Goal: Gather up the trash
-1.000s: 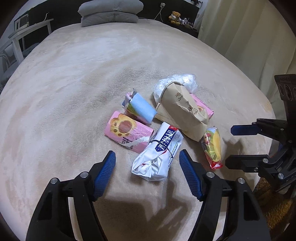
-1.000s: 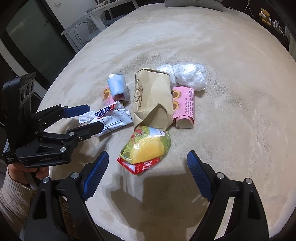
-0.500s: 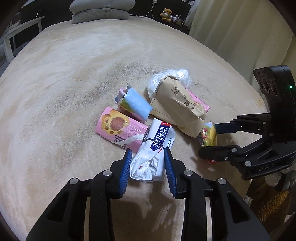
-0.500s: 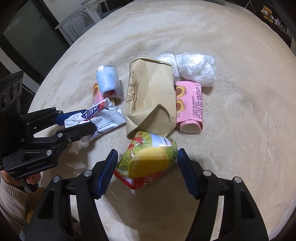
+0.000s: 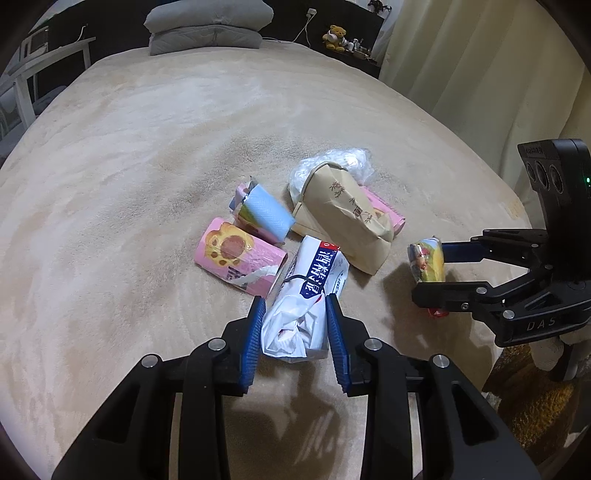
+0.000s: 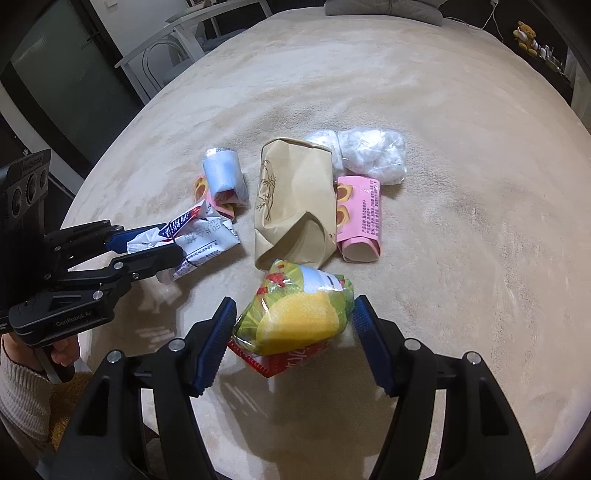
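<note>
Trash lies in a cluster on a beige bed cover. My left gripper is shut on a crumpled white and blue wrapper, also seen in the right wrist view. My right gripper is shut on a yellow and green snack bag, lifted a little off the cover; it also shows in the left wrist view. A brown paper bag, two pink packets, a light blue roll and a clear plastic bag lie behind.
Grey pillows lie at the bed's far end. A white chair stands beside the bed. Curtains hang on the right. The bed edge runs just below both grippers.
Both grippers closed from wide open onto their items. The right gripper has raised the snack bag slightly off the cover.
</note>
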{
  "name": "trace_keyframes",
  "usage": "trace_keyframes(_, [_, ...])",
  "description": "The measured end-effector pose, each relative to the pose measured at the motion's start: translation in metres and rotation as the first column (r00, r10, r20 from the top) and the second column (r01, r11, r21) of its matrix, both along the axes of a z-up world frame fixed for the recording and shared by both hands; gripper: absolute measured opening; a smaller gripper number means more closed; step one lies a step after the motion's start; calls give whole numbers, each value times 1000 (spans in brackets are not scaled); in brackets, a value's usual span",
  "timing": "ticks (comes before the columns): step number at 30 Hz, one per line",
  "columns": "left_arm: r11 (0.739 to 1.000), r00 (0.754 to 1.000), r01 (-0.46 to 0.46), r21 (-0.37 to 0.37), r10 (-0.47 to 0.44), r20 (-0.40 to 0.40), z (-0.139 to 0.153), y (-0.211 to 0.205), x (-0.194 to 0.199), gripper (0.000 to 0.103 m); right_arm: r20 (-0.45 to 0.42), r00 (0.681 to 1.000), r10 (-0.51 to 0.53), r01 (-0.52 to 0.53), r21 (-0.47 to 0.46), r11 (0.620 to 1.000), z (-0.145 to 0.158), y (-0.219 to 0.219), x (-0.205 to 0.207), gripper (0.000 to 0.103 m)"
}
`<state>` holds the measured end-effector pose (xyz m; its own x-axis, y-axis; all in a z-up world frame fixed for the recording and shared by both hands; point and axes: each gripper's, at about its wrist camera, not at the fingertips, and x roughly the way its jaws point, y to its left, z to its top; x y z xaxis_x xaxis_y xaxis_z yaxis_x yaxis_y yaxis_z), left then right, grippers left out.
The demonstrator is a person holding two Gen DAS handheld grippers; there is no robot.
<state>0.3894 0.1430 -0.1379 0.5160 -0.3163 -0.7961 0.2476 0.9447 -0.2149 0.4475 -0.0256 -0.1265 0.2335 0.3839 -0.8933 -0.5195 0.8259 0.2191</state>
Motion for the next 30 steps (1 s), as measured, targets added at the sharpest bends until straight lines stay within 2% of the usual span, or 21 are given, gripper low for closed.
trace_keyframes(8, [999,999,-38,-21,39,38,23,-9,-22,32,21,1000,-22,22,26,999,20,-17,-20,65])
trace_keyframes(15, [998,997,-54,-41,56,58,40,-23,-54,32,57,998,-36,33,55,998,51,-37,-49,65])
trace_keyframes(30, [999,986,-36,-28,40,159,102,-68,-142,32,141,987,-73,58,108,992,115,-89,-143,65])
